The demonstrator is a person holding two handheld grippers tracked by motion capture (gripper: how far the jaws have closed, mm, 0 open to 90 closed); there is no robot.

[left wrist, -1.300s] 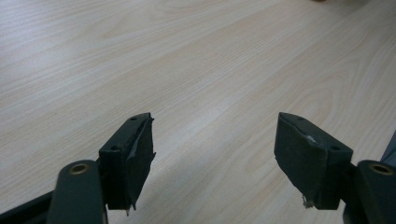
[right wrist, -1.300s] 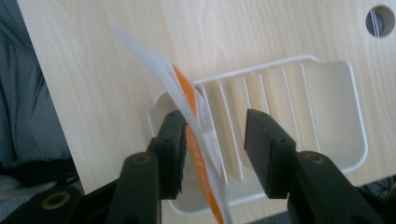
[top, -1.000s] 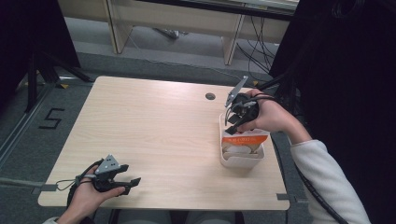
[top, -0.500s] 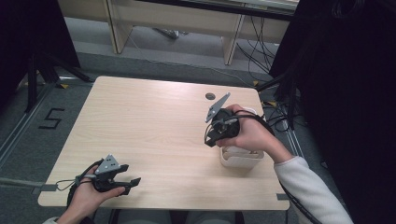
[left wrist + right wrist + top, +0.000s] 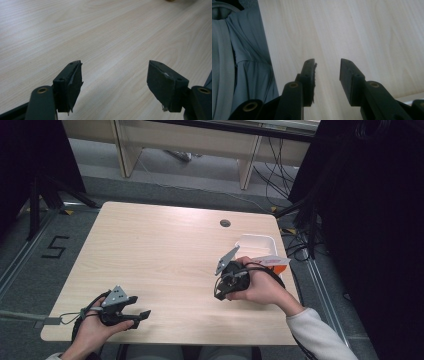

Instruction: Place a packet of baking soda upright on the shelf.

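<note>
At lower right of the high view, the right gripper lies over the wooden table, its 2 jaws partly apart with only bare wood between them. Just behind that hand, at right of centre, stands the white tray, an orange-and-white packet beside it. At lower left, the left gripper rests wide open, gripping nothing.

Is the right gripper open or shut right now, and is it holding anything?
Open and empty. The right gripper has a clear gap between its jaws, which have just been closing, with only bare table showing through.
</note>
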